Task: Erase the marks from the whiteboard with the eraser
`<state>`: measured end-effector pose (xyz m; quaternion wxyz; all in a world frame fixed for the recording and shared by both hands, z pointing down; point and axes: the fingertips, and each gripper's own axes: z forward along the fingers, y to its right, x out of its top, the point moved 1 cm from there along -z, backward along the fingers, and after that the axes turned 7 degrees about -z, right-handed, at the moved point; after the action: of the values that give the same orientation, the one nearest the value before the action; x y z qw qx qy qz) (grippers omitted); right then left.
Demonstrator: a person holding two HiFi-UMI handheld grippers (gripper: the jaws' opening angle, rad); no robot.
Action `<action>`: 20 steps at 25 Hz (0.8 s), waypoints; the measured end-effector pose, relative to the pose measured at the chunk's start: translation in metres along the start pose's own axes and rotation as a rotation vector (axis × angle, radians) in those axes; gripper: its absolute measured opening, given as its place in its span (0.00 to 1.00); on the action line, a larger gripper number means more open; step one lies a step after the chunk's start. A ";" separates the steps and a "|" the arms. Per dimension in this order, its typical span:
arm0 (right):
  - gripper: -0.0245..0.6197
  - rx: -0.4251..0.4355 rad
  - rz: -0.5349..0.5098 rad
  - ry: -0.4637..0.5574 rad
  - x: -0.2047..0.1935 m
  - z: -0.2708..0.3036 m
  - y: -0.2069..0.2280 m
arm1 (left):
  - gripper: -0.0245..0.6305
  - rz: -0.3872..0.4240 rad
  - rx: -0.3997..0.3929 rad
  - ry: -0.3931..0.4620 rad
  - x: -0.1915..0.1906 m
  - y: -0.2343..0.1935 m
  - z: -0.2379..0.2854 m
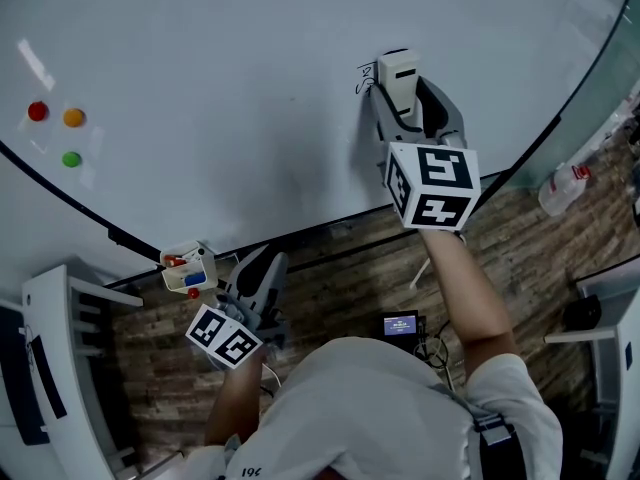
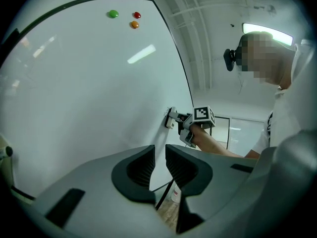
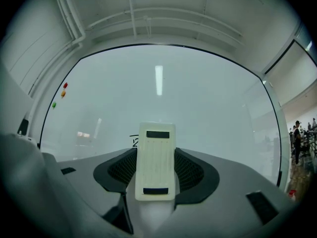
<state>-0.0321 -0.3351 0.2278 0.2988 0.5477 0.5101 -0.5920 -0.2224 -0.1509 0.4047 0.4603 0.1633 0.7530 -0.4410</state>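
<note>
The eraser (image 3: 156, 160) is clamped lengthwise between the jaws of the right gripper (image 1: 398, 96), and its far end is pressed against the whiteboard (image 1: 220, 78). Black marks (image 1: 365, 76) are seen on the board just left of the eraser's tip. The jaws of the left gripper (image 2: 159, 165) are parted by a narrow gap, and nothing is held between them. This gripper is held low and near, by the board's bottom edge and well apart from the eraser. A small tray (image 1: 190, 268) of markers is fixed just left of it. Red (image 1: 37, 111), orange (image 1: 73, 117) and green (image 1: 70, 158) magnets are grouped at the board's far left. A bottle (image 1: 562, 188) is seen on the floor (image 1: 340, 278) at the right.
</note>
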 end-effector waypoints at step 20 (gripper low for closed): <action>0.43 0.040 -0.028 -0.011 0.005 0.000 -0.036 | 0.12 0.002 -0.026 0.022 0.007 0.009 -0.004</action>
<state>-0.0663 -0.3232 0.2334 0.2825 0.5431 0.5042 -0.6091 -0.2225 -0.1435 0.3945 0.4547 0.1627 0.7635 -0.4288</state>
